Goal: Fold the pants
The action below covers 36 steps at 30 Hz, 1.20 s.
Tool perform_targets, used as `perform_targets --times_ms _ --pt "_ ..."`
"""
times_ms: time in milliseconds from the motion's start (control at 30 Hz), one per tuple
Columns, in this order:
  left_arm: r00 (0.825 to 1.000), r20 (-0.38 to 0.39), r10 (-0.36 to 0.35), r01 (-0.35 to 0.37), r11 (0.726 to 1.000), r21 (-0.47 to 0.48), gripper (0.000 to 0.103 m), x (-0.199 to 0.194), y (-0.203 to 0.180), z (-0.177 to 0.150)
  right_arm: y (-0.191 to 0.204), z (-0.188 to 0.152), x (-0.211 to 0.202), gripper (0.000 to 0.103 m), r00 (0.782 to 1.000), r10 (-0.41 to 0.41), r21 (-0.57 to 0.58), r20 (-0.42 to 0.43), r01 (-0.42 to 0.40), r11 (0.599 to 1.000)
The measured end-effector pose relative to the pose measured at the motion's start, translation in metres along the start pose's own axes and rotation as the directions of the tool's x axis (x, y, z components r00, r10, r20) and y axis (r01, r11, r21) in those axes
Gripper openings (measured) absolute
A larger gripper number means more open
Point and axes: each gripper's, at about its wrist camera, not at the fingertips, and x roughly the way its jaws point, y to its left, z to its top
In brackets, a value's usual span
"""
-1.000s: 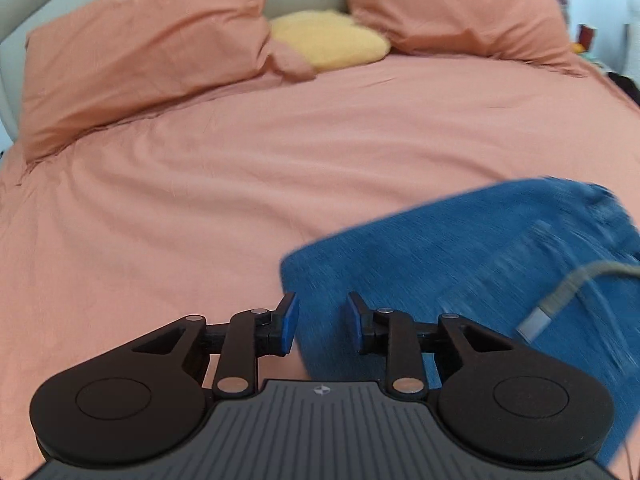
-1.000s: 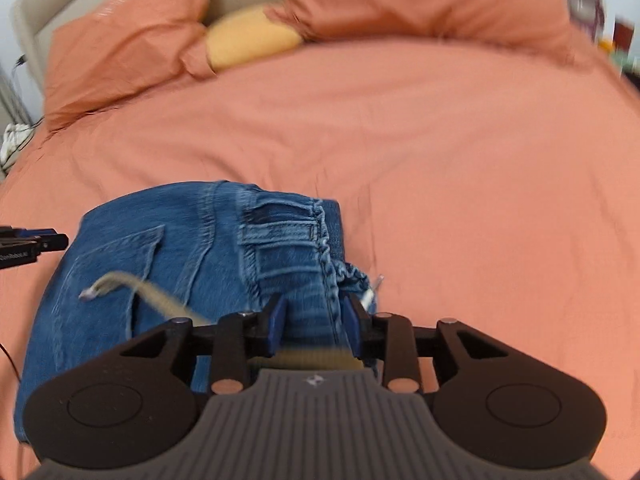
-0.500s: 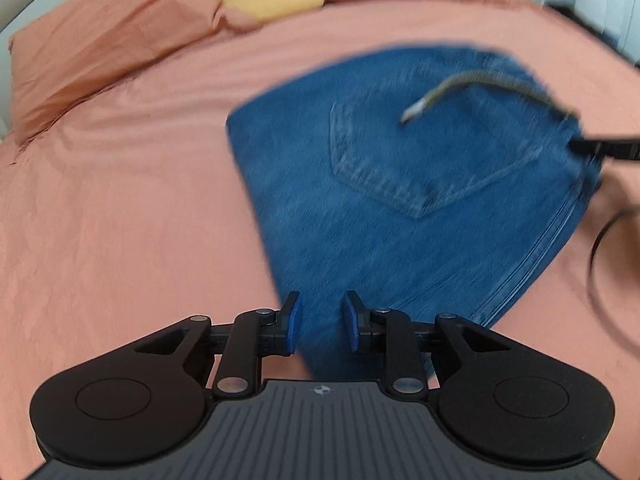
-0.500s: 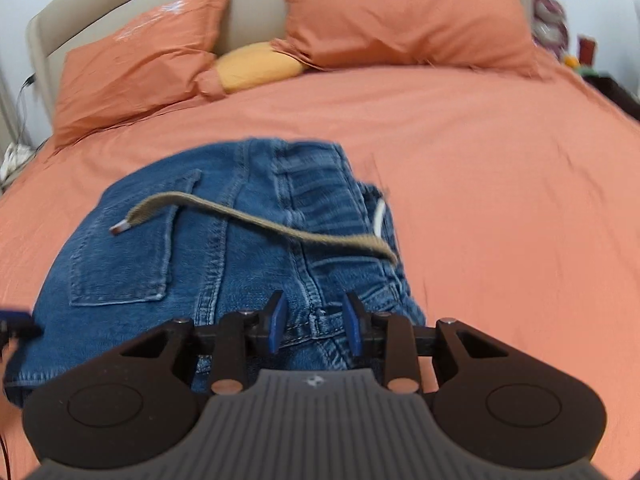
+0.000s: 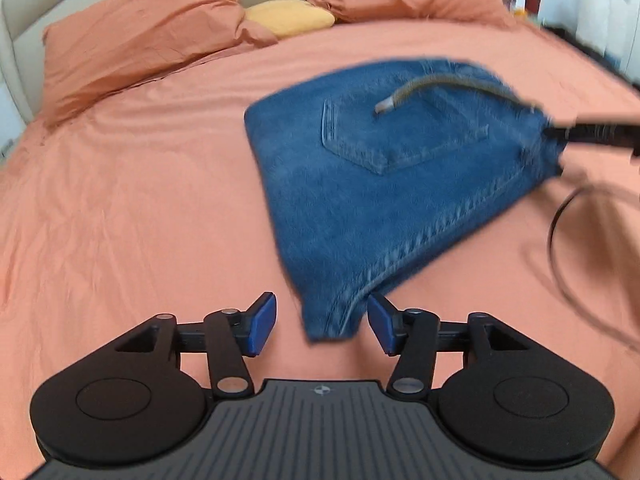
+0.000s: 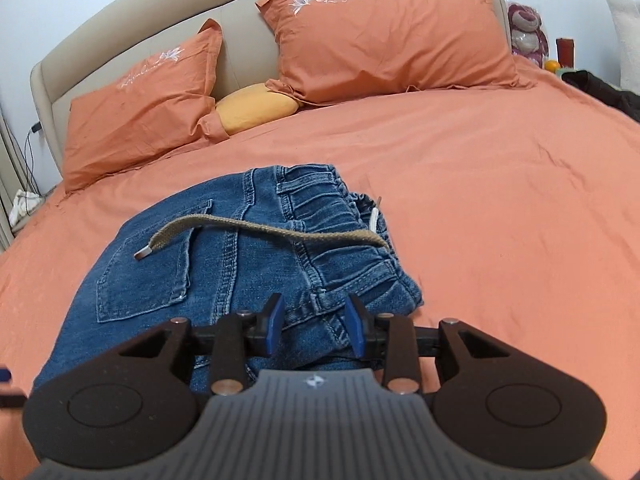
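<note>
The folded blue denim pants [image 6: 224,264] lie in a thick bundle on the orange bedsheet [image 6: 500,208], and I judge them heavy, limp and grippy, best taken at the stiff stitched seams and elastic waistband, not at the loose khaki drawstring [image 6: 256,234] across the back pocket. My right gripper [image 6: 314,322] has its jaws easing open, the waistband corner bunched between the pads. My left gripper [image 5: 322,322] is opening, pads clear of the near denim corner between them. Open sheet surrounds the bundle; the orange pillows [image 6: 384,40] sit well apart.
</note>
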Motion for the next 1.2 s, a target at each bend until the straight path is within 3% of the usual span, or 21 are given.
perform_targets --times_ms 100,200,267,300,367,433,533,633,700,767,833,867,1000,1100,1200 --pt "0.999 -0.009 0.046 -0.047 0.998 -0.043 0.057 0.015 0.0 -0.007 -0.003 -0.002 -0.003 0.03 1.0 0.017 0.013 0.007 -0.017 1.0" --pt "1.0 -0.01 -0.008 0.007 0.994 -0.109 0.035 0.018 0.008 -0.003 -0.002 -0.003 -0.008 0.03 1.0 0.013 -0.025 0.026 -0.012 1.0" --pt "0.999 -0.04 0.011 -0.012 1.0 -0.026 0.023 0.019 -0.003 0.001 -0.005 -0.004 -0.009 0.03 1.0 0.011 -0.021 0.025 -0.01 1.0" --pt "0.998 -0.046 0.047 -0.043 0.996 0.072 0.022 0.019 -0.013 0.003 -0.008 -0.003 -0.009 0.03 1.0 0.014 -0.006 0.022 -0.014 1.0" --pt "0.993 -0.063 0.098 -0.081 0.969 0.233 0.02 0.021 -0.026 0.002 -0.013 -0.003 -0.008 0.03 1.0 0.022 0.028 0.015 -0.022 0.999" --pt "0.99 -0.109 0.093 -0.059 0.957 0.286 0.019 0.03 -0.02 0.001 -0.017 -0.003 -0.008 0.03 1.0 0.018 0.044 0.007 -0.019 0.999" --pt "0.987 -0.12 0.108 -0.053 0.921 0.386 0.019 0.041 -0.023 -0.006 -0.023 -0.004 -0.007 0.03 1.0 0.004 0.055 -0.007 -0.004 0.998" --pt "0.984 -0.131 0.124 -0.061 0.912 0.406 0.019 0.045 -0.031 -0.003 -0.034 -0.005 -0.005 0.03 1.0 0.001 0.092 -0.028 0.002 0.996" --pt "0.985 -0.141 0.099 -0.036 0.921 0.388 0.021 0.04 -0.028 -0.001 -0.042 -0.004 -0.005 0.031 0.999 0.008 0.129 -0.041 -0.002 0.992" --pt "0.985 -0.158 0.066 -0.006 0.937 0.349 0.029 0.031 -0.021 0.002 -0.051 -0.003 -0.007 0.042 0.998 0.03 0.194 -0.047 -0.02 0.981" --pt "0.986 -0.165 0.016 0.034 0.953 0.3 0.035 0.019 -0.009 0.002 -0.061 -0.002 -0.01 0.061 0.997 0.074 0.28 -0.037 -0.06 0.958" --pt "0.988 -0.154 -0.01 0.051 0.962 0.266 0.043 0.012 -0.002 0.003 -0.065 -0.002 -0.011 0.064 0.995 0.099 0.322 -0.032 -0.084 0.943" --pt "0.985 -0.11 -0.135 0.142 0.988 0.058 0.053 -0.003 0.031 0.02 -0.079 -0.003 -0.008 0.073 0.985 0.172 0.467 -0.019 -0.143 0.873" --pt "0.977 -0.056 -0.204 0.196 0.974 -0.116 0.058 0.005 0.054 0.044 -0.088 -0.004 0.001 0.074 0.977 0.212 0.539 -0.026 -0.164 0.826" --pt "0.967 -0.016 -0.254 0.242 0.936 -0.255 0.059 0.026 0.071 0.065 -0.093 -0.005 0.013 0.074 0.969 0.243 0.576 -0.031 -0.182 0.797"
